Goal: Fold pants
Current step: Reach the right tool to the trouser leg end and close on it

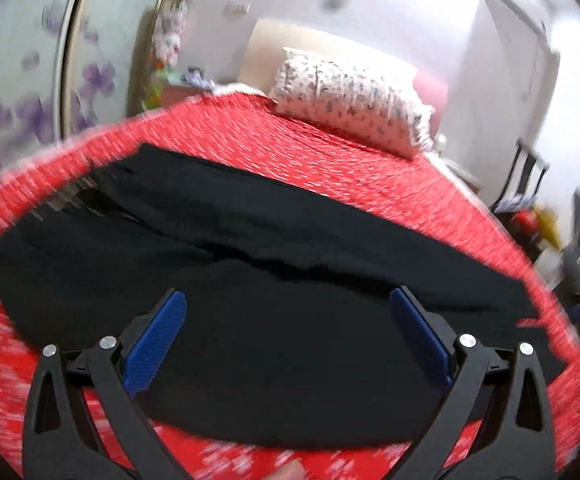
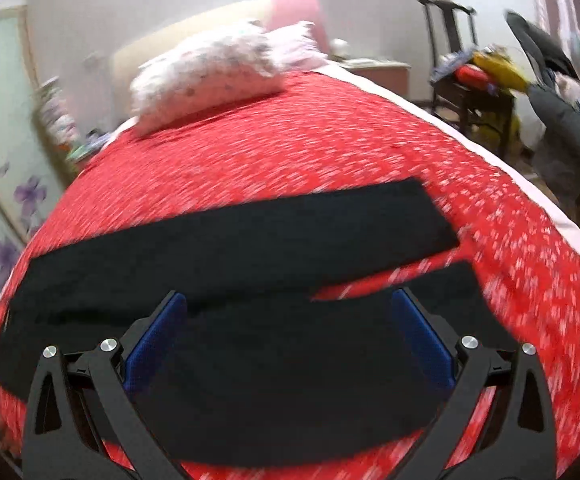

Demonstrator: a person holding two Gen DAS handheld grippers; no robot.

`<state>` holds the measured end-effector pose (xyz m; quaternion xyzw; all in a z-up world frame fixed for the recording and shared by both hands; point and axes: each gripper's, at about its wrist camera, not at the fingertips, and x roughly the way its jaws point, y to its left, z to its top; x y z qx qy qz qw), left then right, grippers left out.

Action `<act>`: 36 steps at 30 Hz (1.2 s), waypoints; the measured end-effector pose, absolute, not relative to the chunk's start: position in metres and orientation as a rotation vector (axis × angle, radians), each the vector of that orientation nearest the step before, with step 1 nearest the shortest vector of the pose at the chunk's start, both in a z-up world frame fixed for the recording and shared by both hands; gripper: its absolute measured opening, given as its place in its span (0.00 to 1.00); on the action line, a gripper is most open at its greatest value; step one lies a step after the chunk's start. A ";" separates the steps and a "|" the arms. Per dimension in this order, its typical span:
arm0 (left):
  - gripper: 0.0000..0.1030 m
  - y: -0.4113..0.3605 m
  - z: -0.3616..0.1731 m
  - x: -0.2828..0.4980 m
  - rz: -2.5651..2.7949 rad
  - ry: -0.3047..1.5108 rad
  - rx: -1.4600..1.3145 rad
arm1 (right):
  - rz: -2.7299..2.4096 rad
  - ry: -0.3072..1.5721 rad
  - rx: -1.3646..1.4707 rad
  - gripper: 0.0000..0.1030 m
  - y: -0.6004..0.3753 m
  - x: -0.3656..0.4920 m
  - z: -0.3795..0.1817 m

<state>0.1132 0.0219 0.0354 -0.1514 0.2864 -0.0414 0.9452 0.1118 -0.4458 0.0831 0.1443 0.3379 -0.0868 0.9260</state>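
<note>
The black, soft cloth pants (image 1: 273, 320) lie spread flat across the red bedspread with small white flecks (image 1: 330, 148), the two legs running side by side toward three o'clock. In the right wrist view the legs part near their hems (image 2: 442, 220), with a wedge of red showing between them at about two o'clock.

The fabric looks light, limp and matte; it will likely sag and drag when lifted at one point, so a pinch at a firm edge suits best: the waistband end at about nine o'clock, or a hem.

The left gripper (image 1: 287, 336) hangs over the near leg with its blue-padded fingers (image 1: 157, 340) spread wide, holding nothing. The right gripper (image 2: 287, 336) likewise has its fingers (image 2: 422, 336) well apart and empty, with the near leg below and between them. Whether either touches the cloth, I cannot tell.

A white flower-printed pillow (image 1: 350, 96) lies at twelve o'clock.
</note>
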 end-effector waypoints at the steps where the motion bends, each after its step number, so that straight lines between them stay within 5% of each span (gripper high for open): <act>1: 0.98 0.025 0.027 0.123 -0.120 0.592 -0.380 | -0.209 0.705 0.334 0.99 -0.467 0.128 0.082; 5: 0.98 0.028 0.002 0.138 -0.165 0.625 -0.462 | -0.278 0.719 0.466 0.99 -0.529 0.180 0.067; 11: 0.98 0.028 -0.011 0.145 -0.207 0.655 -0.418 | -0.376 0.673 0.612 0.77 -0.595 0.236 0.041; 21: 0.98 0.028 -0.019 0.150 -0.259 0.670 -0.426 | -0.567 0.745 0.428 0.58 -0.622 0.312 -0.001; 25: 0.98 0.028 -0.022 0.152 -0.258 0.685 -0.428 | -0.582 0.804 0.361 0.45 -0.621 0.327 -0.020; 28: 0.98 0.028 -0.022 0.152 -0.258 0.686 -0.430 | -0.579 0.789 0.339 0.19 -0.618 0.322 -0.016; 36: 0.98 0.032 -0.022 0.150 -0.279 0.678 -0.451 | -0.439 0.627 0.342 0.16 -0.597 0.264 0.029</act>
